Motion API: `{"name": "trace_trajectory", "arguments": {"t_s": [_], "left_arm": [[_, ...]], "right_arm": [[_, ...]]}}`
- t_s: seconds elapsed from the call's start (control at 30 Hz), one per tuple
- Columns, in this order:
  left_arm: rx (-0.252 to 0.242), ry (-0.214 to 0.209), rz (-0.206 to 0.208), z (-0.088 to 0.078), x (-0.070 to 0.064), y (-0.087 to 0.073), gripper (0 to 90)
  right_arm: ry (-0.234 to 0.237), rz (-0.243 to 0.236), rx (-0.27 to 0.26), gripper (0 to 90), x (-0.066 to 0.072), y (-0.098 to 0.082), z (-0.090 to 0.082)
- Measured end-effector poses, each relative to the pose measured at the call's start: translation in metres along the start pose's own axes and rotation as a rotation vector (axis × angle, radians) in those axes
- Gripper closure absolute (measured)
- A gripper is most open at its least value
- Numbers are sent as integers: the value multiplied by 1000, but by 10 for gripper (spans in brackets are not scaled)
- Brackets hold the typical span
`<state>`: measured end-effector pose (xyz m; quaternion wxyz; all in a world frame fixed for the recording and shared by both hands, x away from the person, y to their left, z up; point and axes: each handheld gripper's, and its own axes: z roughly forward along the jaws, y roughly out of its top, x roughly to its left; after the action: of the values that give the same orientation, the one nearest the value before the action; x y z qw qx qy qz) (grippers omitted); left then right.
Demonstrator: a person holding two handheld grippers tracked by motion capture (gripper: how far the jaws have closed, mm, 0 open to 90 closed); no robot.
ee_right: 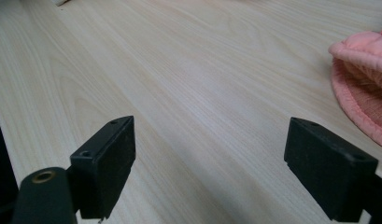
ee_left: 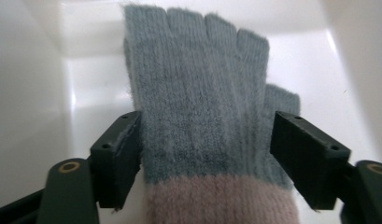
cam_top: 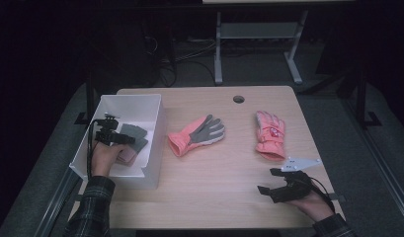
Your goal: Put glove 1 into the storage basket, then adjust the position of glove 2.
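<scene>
The left gripper [ee_left: 207,154] is positioned inside the white bin [cam_top: 155,106] at the left of the high view, jaws spread apart astride a grey knitted fingerless glove [ee_left: 198,93] with pink cuff; the left pad touches its edge, but no grip is applied. The right gripper [ee_right: 207,158], jaws apart and empty, is held at lower right, near a pink ski glove [ee_right: 366,84] on the table [ee_right: 179,70]
</scene>
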<state>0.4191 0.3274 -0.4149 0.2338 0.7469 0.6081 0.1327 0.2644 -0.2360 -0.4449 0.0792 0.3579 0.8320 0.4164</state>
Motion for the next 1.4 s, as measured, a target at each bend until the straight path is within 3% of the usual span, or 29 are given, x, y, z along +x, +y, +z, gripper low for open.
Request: {"name": "trace_trajectory", "arguments": {"t_s": [0.1, 0.2, 0.3, 0.37, 0.6, 1.17, 1.4], "left_arm": [[-35, -2, 0, -12, -4, 6, 181], [-52, -13, 37, -28, -8, 13, 162], [-87, -60, 57, -46, -15, 20, 154], [-99, -79, 95, -55, -20, 23, 143], [-158, -153, 170, -78, -45, 33, 141], [-203, -269, 295, -79, -123, 54, 152], [-231, -323, 352, -77, -161, 60, 234]], "right_arm": [[-3, 0, -3, 163, 0, 0, 0], [-4, -2, 1, 163, 1, 0, 0], [-4, 6, 3, 162, 2, 1, 0], [-7, 6, 3, 163, 2, 1, 0], [-10, 2, 2, 162, 1, 1, 0], [-9, 0, 3, 163, 1, 1, 1], [-8, 2, 4, 163, 2, 0, 0]]}}
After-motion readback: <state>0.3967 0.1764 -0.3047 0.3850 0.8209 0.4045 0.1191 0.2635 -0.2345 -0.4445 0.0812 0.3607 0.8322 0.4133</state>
